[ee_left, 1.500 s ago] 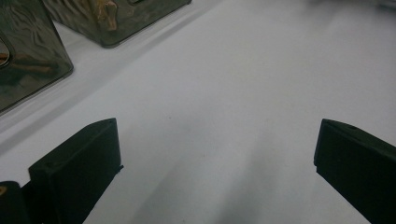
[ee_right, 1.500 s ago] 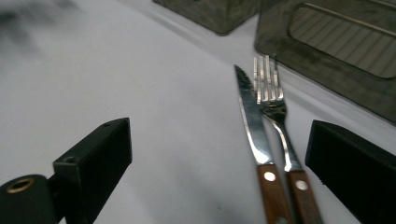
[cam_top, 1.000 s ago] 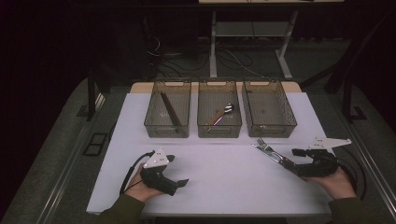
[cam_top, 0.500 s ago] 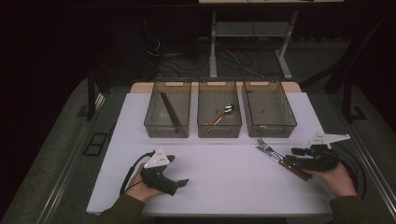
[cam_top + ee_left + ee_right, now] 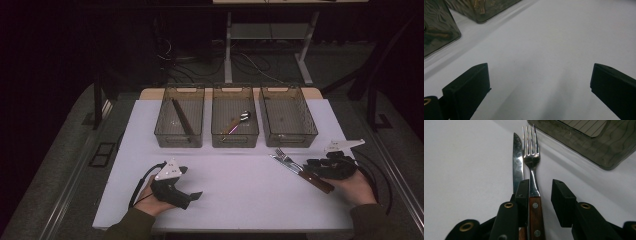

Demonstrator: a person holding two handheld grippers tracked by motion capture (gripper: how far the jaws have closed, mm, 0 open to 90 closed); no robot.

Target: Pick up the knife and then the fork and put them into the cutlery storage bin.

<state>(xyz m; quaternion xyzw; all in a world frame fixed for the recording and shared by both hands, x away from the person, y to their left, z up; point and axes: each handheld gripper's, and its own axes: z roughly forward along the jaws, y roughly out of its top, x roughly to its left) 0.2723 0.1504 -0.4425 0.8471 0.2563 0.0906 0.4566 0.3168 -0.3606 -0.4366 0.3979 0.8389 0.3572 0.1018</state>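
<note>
right gripper (image 5: 539, 195) | jaws just closing round fork (image 5: 532, 157), a gap left (knife (image 5: 517, 162) outside) | left gripper (image 5: 537, 82) wide, idle | grasp pending

A table (image 5: 230, 195) takes up the middle of the high view. Three bins stand in a row across its upper part: the left bin (image 5: 160, 125), the middle bin (image 5: 218, 136) just beside it, the right bin (image 5: 309, 127) just beside that. A long stick (image 5: 181, 117) lies in the left bin; small utensils (image 5: 238, 120) lie in the middle bin. Below the right bin, at the frame's lower right, a fork (image 5: 286, 158) and a knife (image 5: 284, 164) lie side by side on the table, the knife left of the fork in the right gripper view. The right gripper (image 5: 539, 191) sits at their handles, the fork (image 5: 531, 157) between its jaws and the knife (image 5: 517, 162) outside them. The left gripper (image 5: 192, 196) rests at lower left, well apart from everything.
</note>
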